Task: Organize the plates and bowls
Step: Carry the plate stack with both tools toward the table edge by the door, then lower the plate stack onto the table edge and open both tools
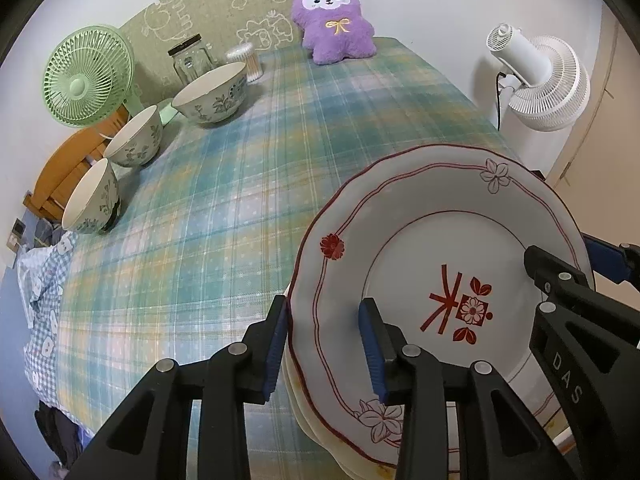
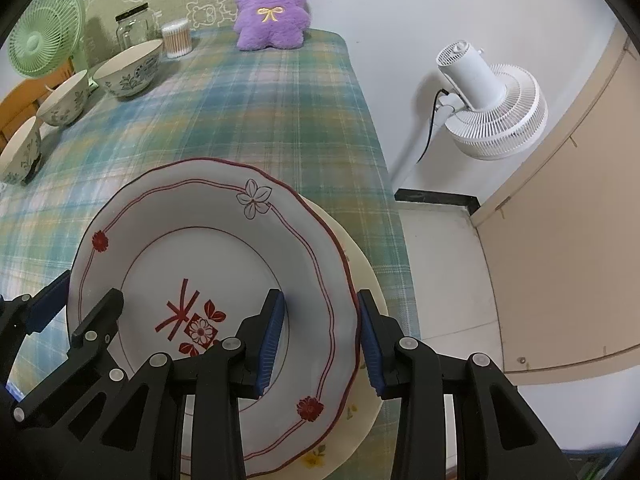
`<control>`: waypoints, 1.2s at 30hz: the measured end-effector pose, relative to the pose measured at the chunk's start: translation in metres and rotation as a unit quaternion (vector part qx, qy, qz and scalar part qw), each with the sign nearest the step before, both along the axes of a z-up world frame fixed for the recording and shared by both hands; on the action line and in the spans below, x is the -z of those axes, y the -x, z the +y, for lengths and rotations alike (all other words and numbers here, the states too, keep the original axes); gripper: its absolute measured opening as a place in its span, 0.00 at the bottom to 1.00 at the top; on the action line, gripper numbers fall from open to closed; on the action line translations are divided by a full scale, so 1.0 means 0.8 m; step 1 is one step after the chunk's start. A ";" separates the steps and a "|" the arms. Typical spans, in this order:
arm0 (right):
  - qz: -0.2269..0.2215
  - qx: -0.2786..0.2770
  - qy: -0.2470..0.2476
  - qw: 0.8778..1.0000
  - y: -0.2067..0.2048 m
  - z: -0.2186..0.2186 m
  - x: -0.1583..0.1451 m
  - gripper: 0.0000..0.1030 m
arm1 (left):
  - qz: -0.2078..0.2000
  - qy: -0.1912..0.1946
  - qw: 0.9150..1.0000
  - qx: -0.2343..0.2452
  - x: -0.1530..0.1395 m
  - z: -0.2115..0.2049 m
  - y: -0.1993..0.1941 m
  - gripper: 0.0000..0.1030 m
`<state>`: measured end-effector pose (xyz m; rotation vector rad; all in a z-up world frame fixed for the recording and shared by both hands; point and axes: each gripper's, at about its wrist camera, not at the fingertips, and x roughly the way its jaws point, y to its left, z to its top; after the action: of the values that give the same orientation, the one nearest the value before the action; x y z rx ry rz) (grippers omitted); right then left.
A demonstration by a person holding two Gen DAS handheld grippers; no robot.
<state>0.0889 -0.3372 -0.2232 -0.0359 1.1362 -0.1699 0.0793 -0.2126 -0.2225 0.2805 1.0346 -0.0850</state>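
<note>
Two grippers are working on one white plate [image 1: 452, 264] with red line work and a red motif at its centre. We are seeing the left gripper [image 1: 326, 350] straddling the plate's left rim: one blue-padded finger is standing outside the rim, the other over the plate's face. The right gripper [image 2: 320, 346] is straddling the opposite rim in the same manner. Whether the pads are actually pressing on the rim we cannot tell in either view; the jaws are standing partly apart with the rim between them.

We are noting that the plate is sitting tilted on top of a cream plate [image 2: 360, 364] with small yellow flowers, whose edge is showing beneath it on the right side and below. Both plates are lying at the near right corner of a table covered by a green and blue plaid cloth [image 1: 208, 208].

Three floral bowls are standing in a row along the table's far left edge: a large bowl [image 1: 212, 94], a middle bowl [image 1: 136, 138] and a near bowl [image 1: 92, 200], well apart from the plates. Behind them we are recording a green fan [image 1: 86, 76], a glass jar [image 1: 192, 60] with a dark lid and a tub of cotton swabs [image 1: 246, 62]. A purple plush toy [image 1: 334, 20] is sitting at the far end against the wall, and a white fan [image 2: 486, 108] is standing on the floor beside the table.
</note>
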 end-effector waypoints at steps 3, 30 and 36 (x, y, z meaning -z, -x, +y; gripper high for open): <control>0.000 0.003 0.000 1.000 0.000 -0.002 0.000 0.39 | 0.000 0.002 1.000 0.000 0.000 0.000 -0.001 0.35; -0.016 -0.004 -0.042 0.999 0.003 -0.001 -0.034 0.71 | 0.010 0.050 0.999 -0.012 -0.019 0.011 0.008 0.66; -0.034 -0.024 -0.065 0.997 0.010 0.009 -0.068 0.72 | -0.023 0.069 0.997 -0.036 -0.059 0.027 0.017 0.66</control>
<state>0.0811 -0.3302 -0.1687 0.0581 1.0757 -0.0533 0.0656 -0.1907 -0.1753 0.1189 0.9869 -0.0835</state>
